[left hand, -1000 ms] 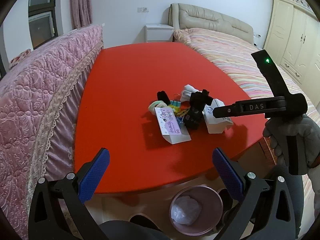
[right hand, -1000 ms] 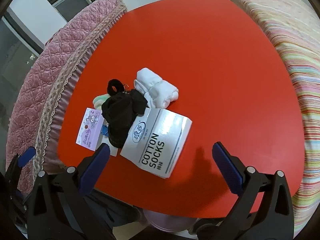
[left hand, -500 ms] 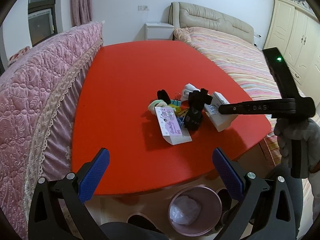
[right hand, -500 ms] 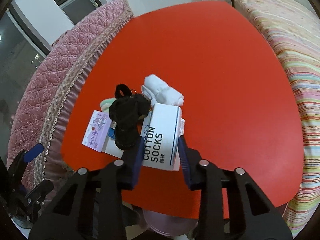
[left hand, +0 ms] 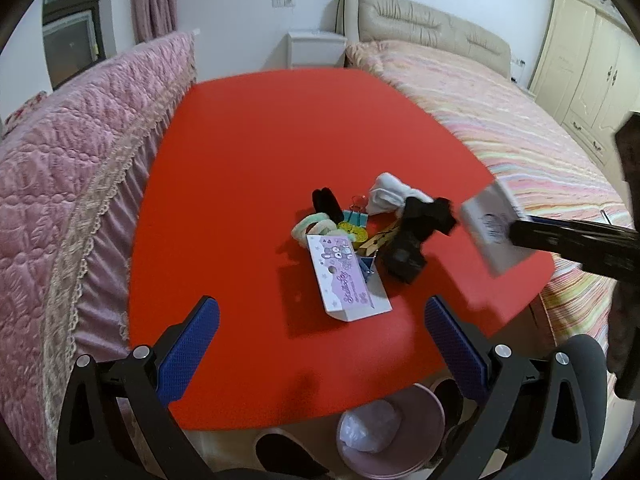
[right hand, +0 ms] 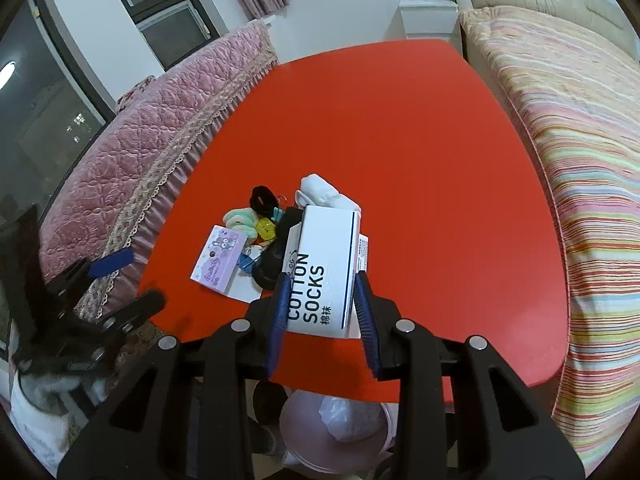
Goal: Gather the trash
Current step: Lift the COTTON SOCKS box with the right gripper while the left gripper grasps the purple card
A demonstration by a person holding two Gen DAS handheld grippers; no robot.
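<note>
My right gripper [right hand: 323, 312] is shut on a white "COTTON SOCKS" package [right hand: 324, 268] and holds it lifted above the red table [right hand: 380, 128]; the package also shows in the left wrist view [left hand: 494, 228]. A pink trash bin [right hand: 332, 424] with a white bag stands on the floor below the table's near edge and shows in the left wrist view [left hand: 390, 432]. A pile stays on the table: a purple card package [left hand: 342, 276], black socks [left hand: 416, 236], white socks [left hand: 390, 194], hair ties and clips. My left gripper [left hand: 320, 340] is open and empty over the near table edge.
A pink quilted sofa [left hand: 72, 168] borders the table on the left. A striped bed [left hand: 520, 136] lies on the right. A white nightstand [left hand: 316, 48] and a cream wardrobe [left hand: 592, 60] stand at the back.
My right gripper closed on the cotton socks package and lifted it off the pile, toward the near right. The left gripper stayed open and pulled back slightly.
</note>
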